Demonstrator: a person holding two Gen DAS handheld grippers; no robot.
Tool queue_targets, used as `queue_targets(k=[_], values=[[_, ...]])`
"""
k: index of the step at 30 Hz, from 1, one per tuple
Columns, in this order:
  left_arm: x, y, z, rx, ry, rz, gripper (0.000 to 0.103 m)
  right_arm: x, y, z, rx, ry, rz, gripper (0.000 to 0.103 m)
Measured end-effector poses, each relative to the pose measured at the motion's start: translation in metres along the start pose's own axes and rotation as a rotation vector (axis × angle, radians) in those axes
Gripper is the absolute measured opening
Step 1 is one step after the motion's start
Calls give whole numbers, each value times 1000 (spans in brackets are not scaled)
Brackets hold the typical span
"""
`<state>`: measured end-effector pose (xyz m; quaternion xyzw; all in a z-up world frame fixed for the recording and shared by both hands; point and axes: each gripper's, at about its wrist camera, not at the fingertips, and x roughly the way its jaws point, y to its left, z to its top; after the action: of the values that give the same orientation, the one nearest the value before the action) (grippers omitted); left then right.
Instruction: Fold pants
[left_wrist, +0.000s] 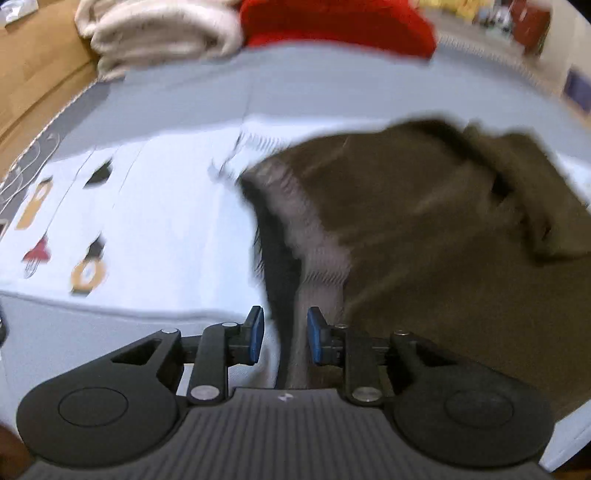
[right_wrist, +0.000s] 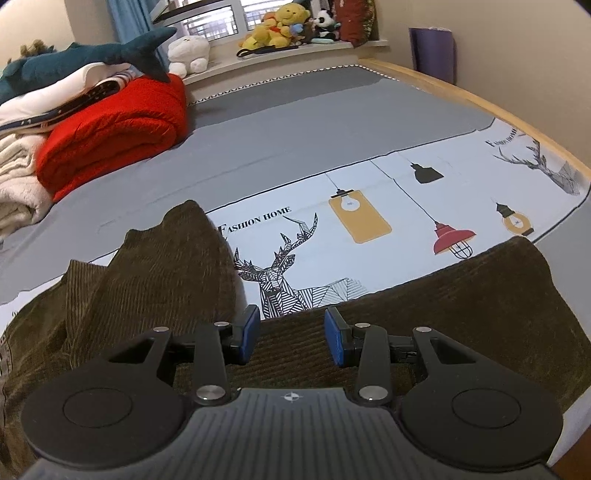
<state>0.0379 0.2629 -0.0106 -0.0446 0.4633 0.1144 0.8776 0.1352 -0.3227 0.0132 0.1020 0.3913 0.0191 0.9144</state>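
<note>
Both tongs gape over brown pants (right_wrist: 155, 266); left view blurred, waistband perhaps.

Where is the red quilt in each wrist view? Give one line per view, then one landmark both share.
Left wrist: the red quilt sits at the top centre, blurred, right of a cream blanket.
Right wrist: the red quilt is at upper left, folded, under a stack of bedding and a plush shark.
Shared landmark: the brown corduroy pants on the printed bedsheet.
</note>
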Motion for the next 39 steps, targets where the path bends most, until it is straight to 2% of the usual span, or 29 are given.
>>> queue_targets(k=[2,4,5,7,8,9,12,16,23,28,33,35,39], values=[[-2,-10,3,18,-12,-63,27,0,-1,0,-5,2,0,40],[6,-29,1,97,27,-84,28,1,-2,0,-3,4,-2,40],[13,-37,-2,135,69,-77,29,1,-2,0,-1,7,-4,40],[38,-46,-12,208,222,-27,28,2,-3,0,0,12,-7,40],[46,-47,-17,229,268,-6,28,2,-3,-1,-2,13,-8,40],[45,-50,-15,248,257,-3,29,2,-3,-1,-4,13,-9,40],[40,-48,-6,190,244,-12,29,2,-3,-1,-18,12,-11,40],[25,-57,5,168,153,-79,32,2,-1,0,-38,4,-14,40],[24,-95,19,234,116,-83,32,4,6,3,-45,-14,-5,40],[20,-117,29,175,57,-118,32,11,18,5,-76,-12,9,40],[17,-136,41,120,11,-116,32,24,30,12,-70,-4,45,40],[20,-141,43,112,15,-123,32,31,34,16,-61,-5,57,40],[38,-149,43,141,94,-110,32,49,44,25,-57,-3,90,40]])
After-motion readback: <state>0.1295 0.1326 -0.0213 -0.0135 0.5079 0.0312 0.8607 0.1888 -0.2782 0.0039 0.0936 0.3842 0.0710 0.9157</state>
